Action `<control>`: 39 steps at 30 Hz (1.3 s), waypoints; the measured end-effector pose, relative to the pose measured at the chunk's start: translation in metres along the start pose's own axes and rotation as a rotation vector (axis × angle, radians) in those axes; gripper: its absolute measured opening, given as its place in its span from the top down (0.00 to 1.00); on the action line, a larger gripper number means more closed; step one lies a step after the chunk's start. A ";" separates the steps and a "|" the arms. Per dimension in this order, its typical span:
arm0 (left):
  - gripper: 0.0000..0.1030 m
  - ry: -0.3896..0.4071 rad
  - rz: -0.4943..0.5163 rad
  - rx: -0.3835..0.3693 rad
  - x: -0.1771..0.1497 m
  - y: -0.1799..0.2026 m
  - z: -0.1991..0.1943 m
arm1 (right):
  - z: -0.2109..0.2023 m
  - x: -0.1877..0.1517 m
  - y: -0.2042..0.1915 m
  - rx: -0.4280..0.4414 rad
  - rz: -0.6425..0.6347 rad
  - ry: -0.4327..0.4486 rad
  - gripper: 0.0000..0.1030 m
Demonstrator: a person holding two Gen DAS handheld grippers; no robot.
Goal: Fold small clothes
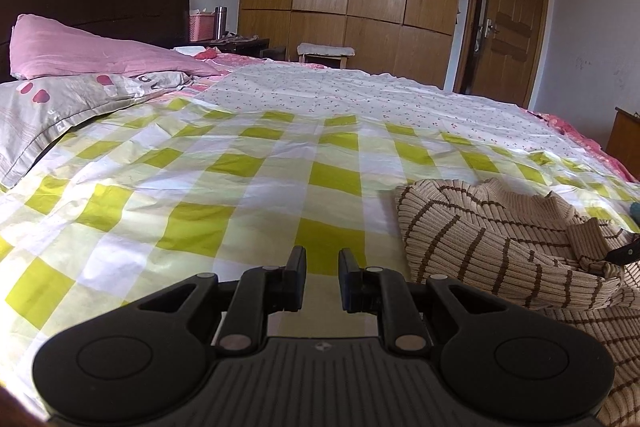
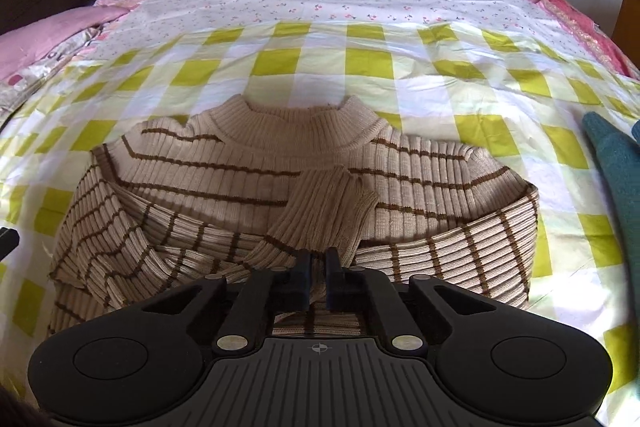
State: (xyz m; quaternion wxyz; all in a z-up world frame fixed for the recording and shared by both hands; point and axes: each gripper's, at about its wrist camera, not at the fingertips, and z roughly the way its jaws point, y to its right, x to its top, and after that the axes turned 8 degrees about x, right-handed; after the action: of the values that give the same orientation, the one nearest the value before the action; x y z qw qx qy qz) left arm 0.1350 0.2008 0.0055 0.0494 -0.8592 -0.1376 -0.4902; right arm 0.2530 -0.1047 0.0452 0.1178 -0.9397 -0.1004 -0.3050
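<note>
sweater (image 2: 280, 187) lay on checked sheet (image 2: 360, 67), both sleeves crossed over chest | my right tongs (image 2: 318, 267) nearly shut above the sleeve cuff, a grip I couldn't tell | my left tongs (image 1: 322, 267) narrow, empty, beside it | risk, I judged: loose cuff slipping, sleeve unfolding

The left hand-held gripper (image 1: 322, 279) hovers over the checked sheet (image 1: 224, 187) on the bed, jaws slightly apart with nothing between them. A striped sweater (image 1: 500, 243) lies near the bed's right edge, pillows (image 1: 80, 67) at its left.
</note>
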 end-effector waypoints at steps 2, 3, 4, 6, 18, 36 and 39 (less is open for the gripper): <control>0.78 0.003 0.000 -0.002 0.000 0.000 -0.001 | -0.015 0.001 0.002 0.047 0.022 0.048 0.95; 0.78 0.003 0.000 -0.003 0.000 0.001 -0.001 | -0.023 0.002 0.003 0.075 0.035 0.082 0.95; 0.78 0.004 0.000 -0.004 0.000 0.001 -0.002 | -0.032 0.004 0.003 0.109 0.049 0.126 0.95; 0.78 0.007 -0.002 -0.004 0.000 0.001 -0.003 | -0.052 0.007 0.004 0.167 0.086 0.219 0.95; 0.78 0.011 -0.001 -0.026 0.000 0.002 -0.006 | -0.064 -0.050 0.054 0.122 0.244 0.329 0.83; 0.78 0.012 0.039 -0.047 -0.003 0.014 -0.006 | -0.004 -0.052 0.086 0.119 0.515 0.229 0.62; 0.78 0.004 0.055 -0.052 -0.005 0.020 -0.005 | -0.002 -0.051 0.091 0.164 0.544 0.247 0.76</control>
State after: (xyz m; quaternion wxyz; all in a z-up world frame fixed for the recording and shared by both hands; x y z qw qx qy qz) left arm 0.1342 0.1799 0.0048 0.0409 -0.8628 -0.1011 -0.4937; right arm 0.2348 -0.1977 0.0018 0.2819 -0.8751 0.1458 -0.3653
